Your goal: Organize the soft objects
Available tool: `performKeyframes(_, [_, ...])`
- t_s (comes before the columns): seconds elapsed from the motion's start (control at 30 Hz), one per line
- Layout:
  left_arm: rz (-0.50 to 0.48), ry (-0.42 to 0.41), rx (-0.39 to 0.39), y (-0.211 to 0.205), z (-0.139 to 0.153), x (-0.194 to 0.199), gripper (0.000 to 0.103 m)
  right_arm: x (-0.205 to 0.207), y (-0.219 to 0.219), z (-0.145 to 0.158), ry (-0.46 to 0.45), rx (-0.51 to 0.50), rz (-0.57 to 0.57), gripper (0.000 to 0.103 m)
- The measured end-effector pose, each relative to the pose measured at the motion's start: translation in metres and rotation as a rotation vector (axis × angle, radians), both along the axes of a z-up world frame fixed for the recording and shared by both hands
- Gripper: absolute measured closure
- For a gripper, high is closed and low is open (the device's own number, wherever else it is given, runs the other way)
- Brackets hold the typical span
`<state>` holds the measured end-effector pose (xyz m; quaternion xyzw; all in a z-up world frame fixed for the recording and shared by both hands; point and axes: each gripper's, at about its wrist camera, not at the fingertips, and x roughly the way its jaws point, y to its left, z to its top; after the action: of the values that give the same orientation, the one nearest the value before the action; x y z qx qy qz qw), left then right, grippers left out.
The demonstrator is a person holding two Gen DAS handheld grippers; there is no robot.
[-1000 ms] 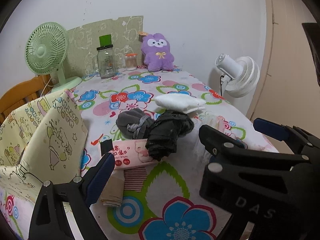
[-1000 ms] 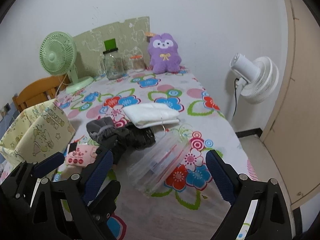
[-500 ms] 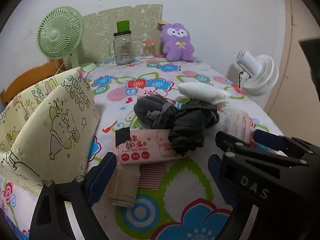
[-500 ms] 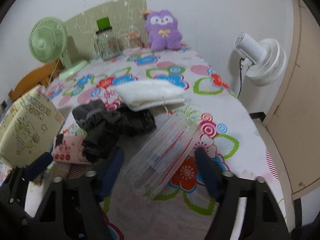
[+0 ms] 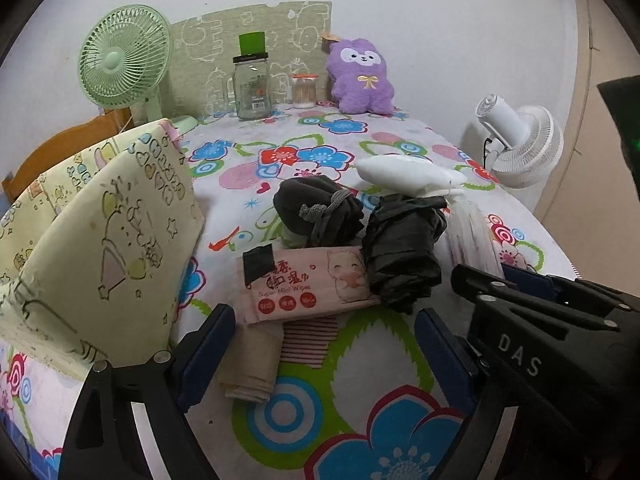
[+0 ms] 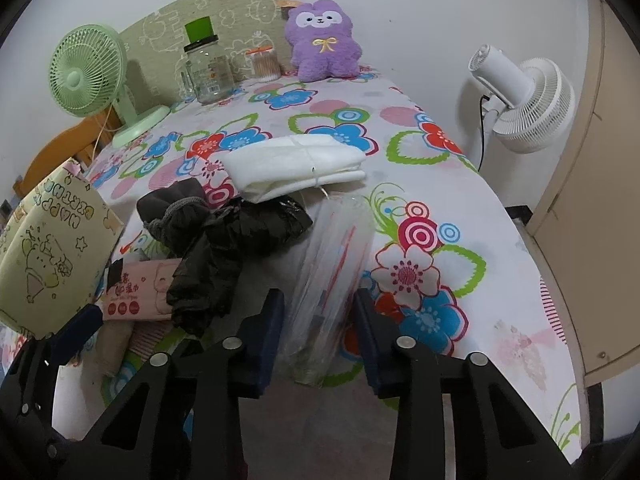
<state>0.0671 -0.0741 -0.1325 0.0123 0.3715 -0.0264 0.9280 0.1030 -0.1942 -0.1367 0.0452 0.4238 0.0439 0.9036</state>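
Soft items lie on the floral table: a pink wet-wipes pack, a black bag, a grey drawstring pouch, a white folded cloth, a beige folded cloth and a clear plastic zip bag. My left gripper is open and empty, low over the beige cloth and striped patch. My right gripper is open, its jaws on either side of the near end of the clear bag. A yellow fabric bin stands at the left.
A green fan, a glass jar, a small swab jar and a purple plush stand along the far edge. A white fan stands off the table's right side. A wooden chair back is behind the bin.
Both grippers moved forward and down toward the table. The right gripper's jaws narrowed and now straddle the clear bag. The left gripper came closer to the wipes pack and beige cloth.
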Motion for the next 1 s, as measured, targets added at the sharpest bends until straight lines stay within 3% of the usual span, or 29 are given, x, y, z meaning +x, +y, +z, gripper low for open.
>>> performKeyframes(0.17, [0.027, -0.010, 0.014, 0.003, 0.002, -0.007, 0.011, -0.011, 0.001, 0.004, -0.022, 0.006, 0.008, 0.073])
performKeyframes(0.53, [0.010, -0.002, 0.027, -0.007, 0.002, -0.017, 0.017, -0.034, -0.001, 0.013, -0.049, 0.008, 0.006, 0.075])
performKeyframes(0.73, [0.080, 0.033, 0.016, 0.011, -0.003, -0.013, 0.023, -0.043, 0.007, 0.023, -0.079, -0.004, 0.005, 0.075])
performKeyframes(0.87, [0.079, 0.069, -0.017, 0.019, -0.007, -0.006, 0.035, -0.044, 0.016, 0.022, -0.080, -0.012, 0.022, 0.075])
performKeyframes(1.0, [0.067, 0.070, -0.032, 0.022, -0.006, -0.005, 0.063, -0.041, 0.022, 0.019, -0.069, -0.014, 0.032, 0.075])
